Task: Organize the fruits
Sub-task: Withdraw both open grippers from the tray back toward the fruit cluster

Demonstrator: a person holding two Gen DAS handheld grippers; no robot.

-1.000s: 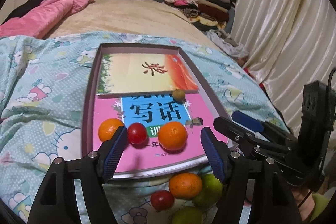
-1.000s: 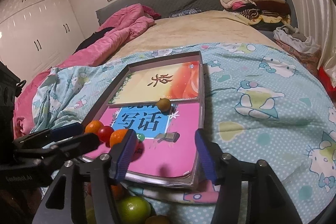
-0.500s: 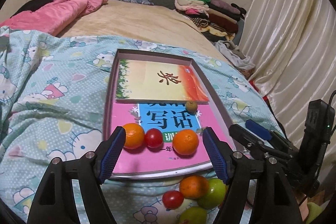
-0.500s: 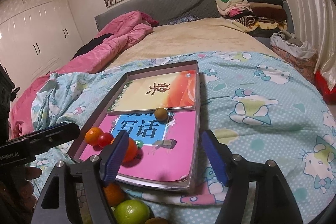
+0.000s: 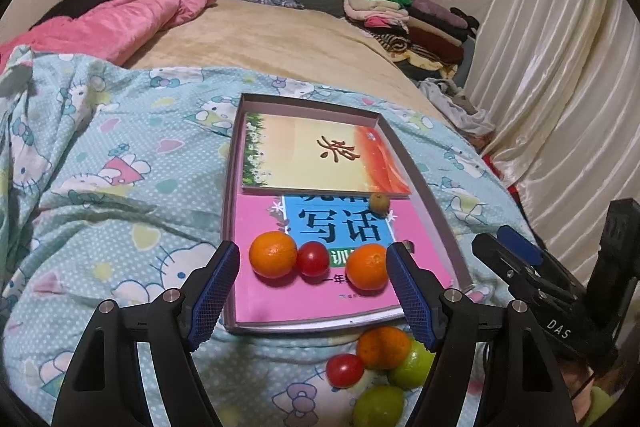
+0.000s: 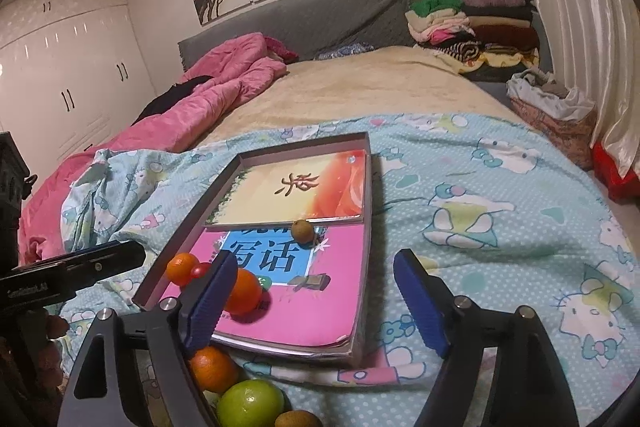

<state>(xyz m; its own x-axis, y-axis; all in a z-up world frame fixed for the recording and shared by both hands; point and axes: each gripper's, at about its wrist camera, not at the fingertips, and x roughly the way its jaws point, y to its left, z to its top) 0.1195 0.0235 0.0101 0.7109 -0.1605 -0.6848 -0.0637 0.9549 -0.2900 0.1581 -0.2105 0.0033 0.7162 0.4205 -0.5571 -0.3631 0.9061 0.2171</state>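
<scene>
Three fruits already sit in a row on the pink book in the near end of the shallow box (image 5: 438,219): an orange (image 5: 274,254) on the left, a red tomato (image 5: 313,258) touching it, and a second orange (image 5: 367,267) just to the right. A small brownish fruit (image 5: 379,203) lies farther back by the edge of the yellow book. On the blue quilt (image 5: 120,187) just near the box wait the rest: another orange (image 5: 382,347), a tomato (image 5: 344,369) and two green fruits (image 5: 378,407). We hold our left gripper (image 5: 312,291) spread and empty over the near row, and our right gripper (image 6: 316,303) is opening, with nothing between its jaws. We judge ourselves between placings, about halfway through. The next move, we think, calls for dropping back to the heap and closing gently on one round fruit so its neighbours do not roll.
</scene>
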